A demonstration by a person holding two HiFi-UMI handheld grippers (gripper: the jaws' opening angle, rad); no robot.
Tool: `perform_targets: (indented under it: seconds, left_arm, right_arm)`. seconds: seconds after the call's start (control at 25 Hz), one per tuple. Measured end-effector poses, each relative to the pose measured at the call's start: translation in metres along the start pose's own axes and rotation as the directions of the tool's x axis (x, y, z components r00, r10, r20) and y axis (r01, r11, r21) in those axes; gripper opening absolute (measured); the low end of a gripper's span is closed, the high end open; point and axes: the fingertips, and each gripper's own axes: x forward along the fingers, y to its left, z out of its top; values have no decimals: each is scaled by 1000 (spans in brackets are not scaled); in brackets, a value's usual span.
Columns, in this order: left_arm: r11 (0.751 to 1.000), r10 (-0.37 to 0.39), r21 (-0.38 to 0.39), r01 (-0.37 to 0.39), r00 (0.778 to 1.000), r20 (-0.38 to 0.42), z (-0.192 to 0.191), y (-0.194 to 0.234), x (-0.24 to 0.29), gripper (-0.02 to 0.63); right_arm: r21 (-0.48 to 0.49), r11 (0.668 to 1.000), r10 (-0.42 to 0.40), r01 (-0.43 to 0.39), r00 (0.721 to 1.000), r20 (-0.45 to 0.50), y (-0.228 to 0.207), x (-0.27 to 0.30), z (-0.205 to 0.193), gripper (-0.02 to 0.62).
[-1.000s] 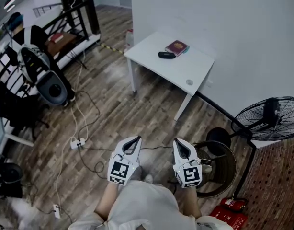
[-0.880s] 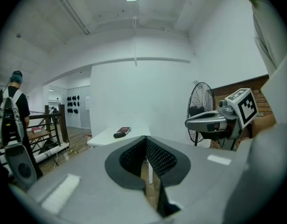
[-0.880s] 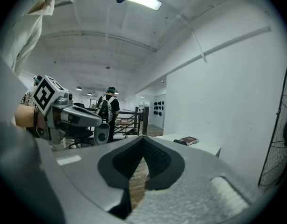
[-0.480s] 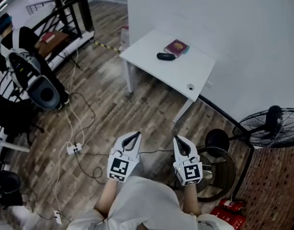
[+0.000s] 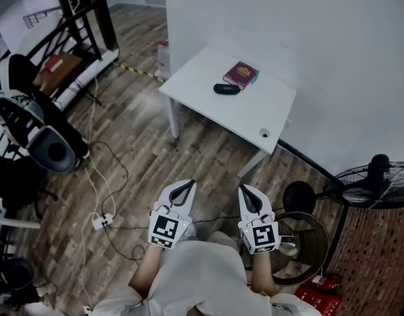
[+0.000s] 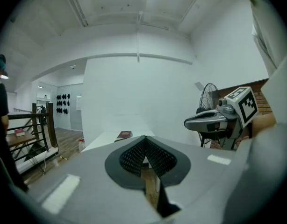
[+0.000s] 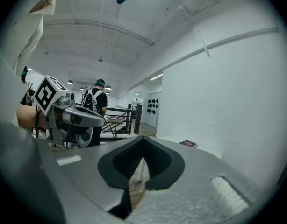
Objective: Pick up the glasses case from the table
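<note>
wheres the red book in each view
Head view: book upper middle, on the white table, just beyond the black case.
Left gripper view: book small, just left of centre.
Right gripper view: book small, right of centre.
Shared landmark: the white table against the white wall.

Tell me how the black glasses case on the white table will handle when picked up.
The glasses case looks small and rounded, so probably light, though its curved sides might slip in a pinch. It lies flat on the white table, so rolling seems unlikely.
</note>
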Motion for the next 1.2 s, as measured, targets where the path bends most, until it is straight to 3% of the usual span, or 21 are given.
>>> perform_targets:
  seconds: [0.44, 1.2]
  left_arm:
    - [998, -57, -13, 57, 998, -8, 11, 31, 68, 18]
    - [999, 43, 13, -43, 998, -41, 48, 68, 230, 18]
  right_arm:
    - [16, 1000, -20, 21, 999, -41, -38, 53, -4, 5]
    - [40, 996, 81, -81, 996, -20, -187, 159, -3, 5]
